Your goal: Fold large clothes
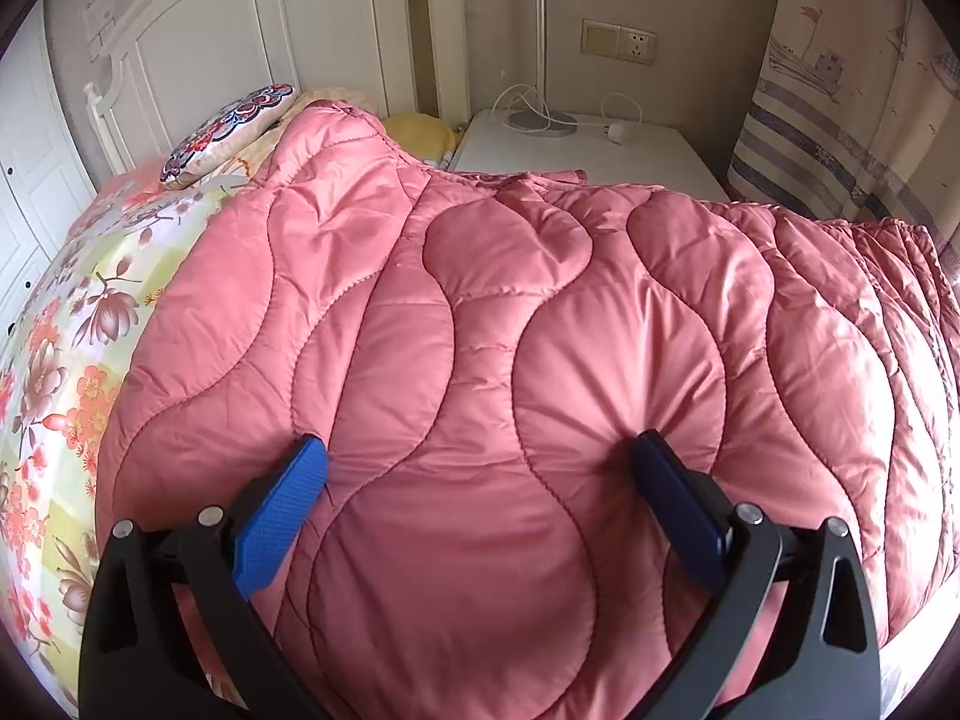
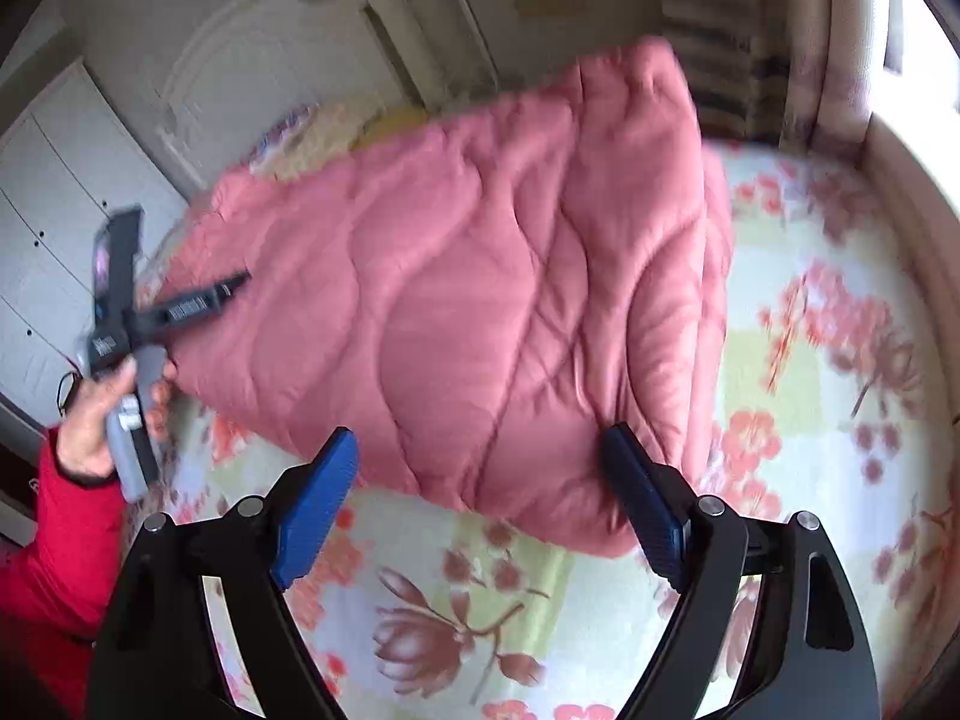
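Pink quilt (image 2: 468, 300) folded thick, lying on flowery bed (image 2: 810, 360), near pillow (image 1: 231, 129) end.
Right gripper (image 2: 480, 462) at 6 o'clock of quilt corner, jaws spread wide, nothing pinched, one pad close by the fabric.
Left gripper (image 1: 480, 462) on quilt at 9 o'clock edge, jaws spread, tips pushing into the puff, no pinch.
Left hand (image 2: 99, 414) in red sleeve (image 2: 54, 552) holding it.
Could slip: shiny fabric, fat layers, jaws may grab top layer only, fold flops open.
No boxes or baskets seen.
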A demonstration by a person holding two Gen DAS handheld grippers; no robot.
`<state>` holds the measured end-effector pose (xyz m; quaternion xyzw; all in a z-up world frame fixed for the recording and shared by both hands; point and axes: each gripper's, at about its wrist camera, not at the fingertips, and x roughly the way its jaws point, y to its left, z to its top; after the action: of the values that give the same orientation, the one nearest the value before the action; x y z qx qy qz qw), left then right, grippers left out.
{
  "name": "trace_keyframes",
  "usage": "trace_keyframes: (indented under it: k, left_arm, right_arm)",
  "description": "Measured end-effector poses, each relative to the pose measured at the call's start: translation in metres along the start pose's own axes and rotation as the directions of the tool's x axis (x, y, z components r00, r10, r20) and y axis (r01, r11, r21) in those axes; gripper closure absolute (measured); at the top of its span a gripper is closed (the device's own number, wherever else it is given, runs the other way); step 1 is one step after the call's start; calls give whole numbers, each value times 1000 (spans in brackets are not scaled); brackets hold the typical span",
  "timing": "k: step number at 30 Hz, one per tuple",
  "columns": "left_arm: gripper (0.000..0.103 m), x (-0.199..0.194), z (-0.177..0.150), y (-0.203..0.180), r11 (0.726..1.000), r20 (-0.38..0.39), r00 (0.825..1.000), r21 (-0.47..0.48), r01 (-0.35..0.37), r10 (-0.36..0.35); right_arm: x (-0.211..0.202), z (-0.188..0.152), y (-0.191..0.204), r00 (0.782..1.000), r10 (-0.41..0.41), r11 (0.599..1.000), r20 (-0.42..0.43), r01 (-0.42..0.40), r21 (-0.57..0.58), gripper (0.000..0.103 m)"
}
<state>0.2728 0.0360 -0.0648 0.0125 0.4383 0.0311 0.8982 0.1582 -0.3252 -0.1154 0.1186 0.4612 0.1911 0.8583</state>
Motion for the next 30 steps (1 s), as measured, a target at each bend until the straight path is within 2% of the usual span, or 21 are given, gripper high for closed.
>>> trace_keyframes:
  k: [2, 5, 6, 8, 13, 15, 17, 19, 21, 23, 27, 30]
  left_arm:
    - [2, 0, 0, 0, 1000, -2, 1000, -2, 3, -3]
    - [2, 0, 0, 2, 1000, -7, 1000, -1, 13, -13]
    - [2, 0, 0, 2, 1000, -8, 1000, 2, 14, -14]
    - [2, 1, -1, 3, 1000, -8, 1000, 7, 15, -15]
    - [2, 1, 4, 2, 1000, -26, 1000, -4, 15, -15]
    - [2, 2, 5, 2, 1000, -27, 1000, -7, 12, -12]
    - [6, -4, 6, 1, 999, -23, 999, -23, 26, -27]
    - [10, -20, 9, -8, 992, -12, 992, -36, 122, -123]
    - [10, -34, 14, -31, 981, 12, 981, 15, 191, -191]
    - [9, -36, 20, -55, 973, 10, 974, 54, 224, -225]
    - [9, -14, 30, -93, 965, -40, 969, 83, 247, -244]
    - [5, -8, 31, -113, 970, -12, 982, 159, 187, -187]
  right_arm:
    - [-11, 0, -12, 997, 61, 995, 44, -64, 74, 28]
    - [-44, -5, -22, 989, 73, 986, 125, -90, 142, 26]
    - [-49, -8, -27, 991, 57, 984, 124, -77, 161, 20]
    - [-50, -21, -46, 996, 47, 969, 77, -64, 237, 17]
    - [-37, -45, -84, 979, 185, 902, 90, -206, 379, 17]
    - [-33, -45, -93, 960, 246, 876, 135, -280, 393, 12]
    - [-24, -44, -95, 954, 262, 872, 146, -299, 388, 12]
    - [-18, -37, -94, 950, 279, 870, 142, -312, 382, 12]
    - [-11, -29, -89, 940, 309, 861, 144, -341, 378, 12]
    - [-5, -25, -84, 938, 318, 862, 136, -346, 370, 12]
    - [-9, -25, -86, 935, 331, 863, 129, -355, 361, 14]
    - [-12, -30, -92, 920, 369, 851, 129, -390, 351, 15]
